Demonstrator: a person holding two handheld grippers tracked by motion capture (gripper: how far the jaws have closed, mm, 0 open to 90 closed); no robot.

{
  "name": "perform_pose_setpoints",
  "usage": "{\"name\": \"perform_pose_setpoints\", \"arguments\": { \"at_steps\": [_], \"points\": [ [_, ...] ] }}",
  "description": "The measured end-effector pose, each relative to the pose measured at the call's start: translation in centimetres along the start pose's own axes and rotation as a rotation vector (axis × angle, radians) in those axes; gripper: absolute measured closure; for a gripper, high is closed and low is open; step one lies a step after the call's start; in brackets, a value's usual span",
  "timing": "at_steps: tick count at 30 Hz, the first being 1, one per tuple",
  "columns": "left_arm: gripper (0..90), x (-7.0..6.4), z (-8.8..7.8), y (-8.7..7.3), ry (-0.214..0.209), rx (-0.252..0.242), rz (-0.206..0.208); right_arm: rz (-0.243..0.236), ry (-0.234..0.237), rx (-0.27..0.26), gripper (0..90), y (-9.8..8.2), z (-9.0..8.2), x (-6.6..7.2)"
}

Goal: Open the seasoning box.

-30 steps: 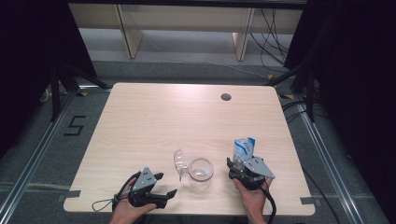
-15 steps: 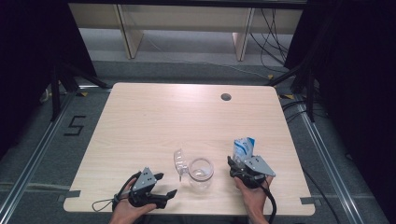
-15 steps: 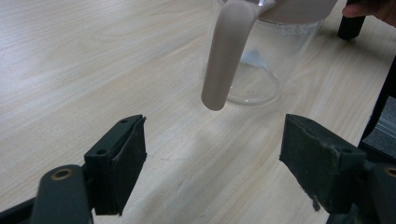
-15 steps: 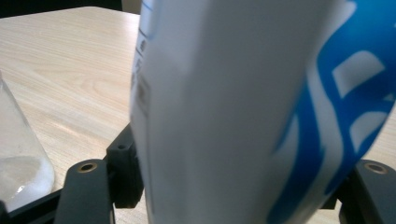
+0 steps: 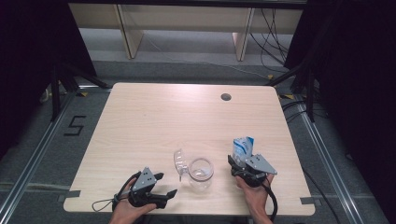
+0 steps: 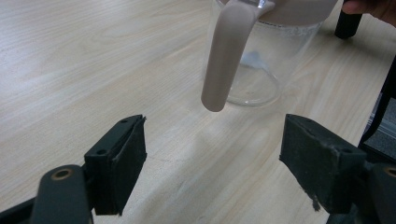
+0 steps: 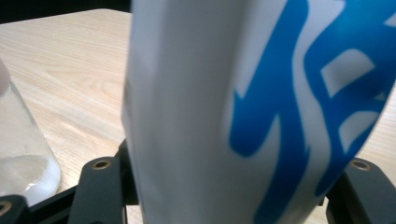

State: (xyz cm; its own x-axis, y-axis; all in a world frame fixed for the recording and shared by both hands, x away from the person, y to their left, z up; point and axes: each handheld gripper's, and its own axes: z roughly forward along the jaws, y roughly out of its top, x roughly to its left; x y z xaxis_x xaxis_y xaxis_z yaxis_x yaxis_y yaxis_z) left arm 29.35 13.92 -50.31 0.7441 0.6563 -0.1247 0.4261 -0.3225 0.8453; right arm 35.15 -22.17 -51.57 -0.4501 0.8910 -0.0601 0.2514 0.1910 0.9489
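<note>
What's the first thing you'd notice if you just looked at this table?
Probably the blue-and-white carton standing near the table's front right edge, right between the jaws of the right gripper, which have just been closing around it. Next, the clear glass pitcher at front centre, its handle facing the open left gripper.

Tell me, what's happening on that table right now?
Left hand-held gripper open, facing jug handle. Right hand-held gripper jaws just closing around blue-and-white carton; firm grip unclear. Glass jug stands between them, nothing in the way.
</note>
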Motion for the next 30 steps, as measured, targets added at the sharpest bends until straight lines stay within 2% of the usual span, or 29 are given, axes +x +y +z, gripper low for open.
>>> {"name": "perform_pose_setpoints", "arguments": {
  "at_steps": [3, 4, 6, 7, 8, 9, 10, 13, 15, 16, 18, 19, 20, 22, 23, 25, 26, 27, 30],
  "points": [
    [21.9, 0.0, 0.0, 0.0, -0.002, -0.004, 0.004, 0.003, 0.004, 0.015, 39.5, 0.1, -0.1, -0.1],
    [22.0, -0.1, 0.1, 0.0, 0.0, -0.008, -0.008, 0.0, 0.009, 0.012, 39.7, 0.1, -0.1, -0.2],
    [22.0, 0.0, 0.0, 0.0, 0.002, 0.007, 0.02, -0.002, 0.018, 0.017, 40.1, 0.1, -0.1, -0.3],
    [22.0, -0.1, 0.1, 0.0, -0.005, -0.001, 0.008, -0.002, 0.013, 0.012, 40.2, 0.1, -0.1, -0.4],
    [22.0, -0.1, 0.1, 0.0, -0.005, 0.001, 0.014, -0.002, 0.022, 0.014, 40.3, 0.1, -0.1, -0.5],
    [22.0, -0.3, 0.1, -0.1, -0.004, -0.002, -0.01, -0.004, 0.032, 0.021, 40.5, 0.2, -0.2, -0.6],
    [22.0, -0.2, 0.1, -0.1, -0.005, -0.002, -0.01, -0.008, 0.034, 0.024, 40.6, 0.2, -0.2, -0.7],
    [22.0, -0.1, 0.1, 0.0, -0.007, -0.003, 0.012, -0.021, 0.04, 0.02, 41.0, 0.3, -0.1, -0.8],
    [22.0, -0.1, 0.1, 0.0, -0.007, -0.003, 0.011, -0.015, 0.043, 0.022, 41.1, 0.3, -0.1, -0.6],
    [22.0, -0.3, 0.1, 0.0, -0.006, -0.002, -0.01, -0.026, 0.043, 0.018, 41.1, 0.3, -0.1, -0.6],
    [22.0, -0.2, 0.1, 0.0, -0.005, 0.0, 0.007, -0.056, 0.058, 0.025, 41.3, 0.4, -0.1, -0.8],
    [22.0, -0.2, 0.1, 0.0, -0.007, 0.0, 0.001, -0.06, 0.064, 0.019, 41.3, 0.5, 0.0, -0.7],
    [22.0, -0.3, 0.1, 0.0, -0.008, -0.001, -0.005, -0.041, 0.066, 0.031, 41.4, 0.5, -0.2, -0.6],
    [22.0, -0.3, 0.1, 0.0, -0.008, -0.001, -0.006, -0.061, 0.061, 0.021, 41.4, 0.7, -0.2, -0.7],
    [21.9, -0.2, 0.1, 0.0, -0.008, 0.001, 0.012, -0.079, 0.069, 0.02, 41.4, 0.8, -0.2, -0.7],
    [22.0, -0.2, 0.1, 0.0, -0.008, 0.001, 0.0, -0.097, 0.069, 0.011, 41.4, 1.1, -0.3, -0.8],
    [22.0, -0.2, 0.1, 0.0, -0.008, 0.0, -0.01, -0.084, 0.068, 0.005, 41.5, 1.1, -0.3, -0.6],
    [22.0, -0.2, 0.1, 0.0, -0.008, -0.001, -0.011, -0.117, 0.071, 0.003, 41.5, 1.3, -0.4, -0.9],
    [22.0, -0.1, 0.1, 0.0, -0.005, 0.002, 0.006, -0.111, 0.089, -0.01, 41.5, 1.4, -0.4, -0.8]
  ]
}}
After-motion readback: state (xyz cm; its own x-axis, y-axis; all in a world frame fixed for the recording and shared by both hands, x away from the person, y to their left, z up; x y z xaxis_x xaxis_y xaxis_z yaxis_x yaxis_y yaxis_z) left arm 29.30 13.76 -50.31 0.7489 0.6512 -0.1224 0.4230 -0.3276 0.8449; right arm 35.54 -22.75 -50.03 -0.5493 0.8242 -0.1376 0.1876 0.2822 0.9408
